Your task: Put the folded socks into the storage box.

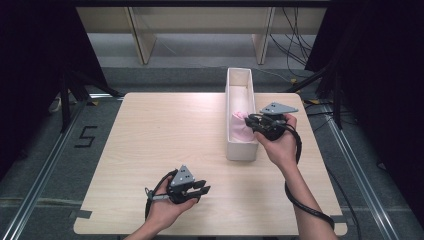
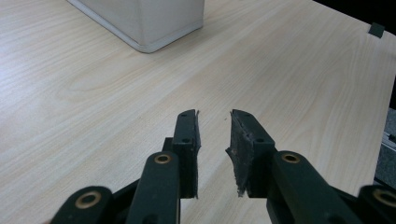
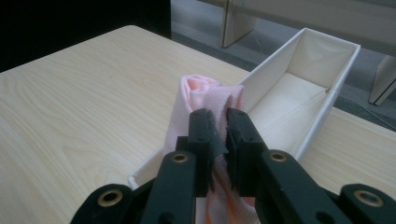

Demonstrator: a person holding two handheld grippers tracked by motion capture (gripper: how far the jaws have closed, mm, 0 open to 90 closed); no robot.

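Pink cloth (image 3: 212, 100), judged soft and light, is pinched at its bunched top by right claw (image 3: 218, 123) over the box (image 3: 327, 70); left claw (image 2: 214, 135) is held open, empty

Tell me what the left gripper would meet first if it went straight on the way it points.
Probably the bare table: the left gripper points ahead and slightly down, jaws apart with nothing between them. The white box sits off to the left of that line, though depth is hard to judge.
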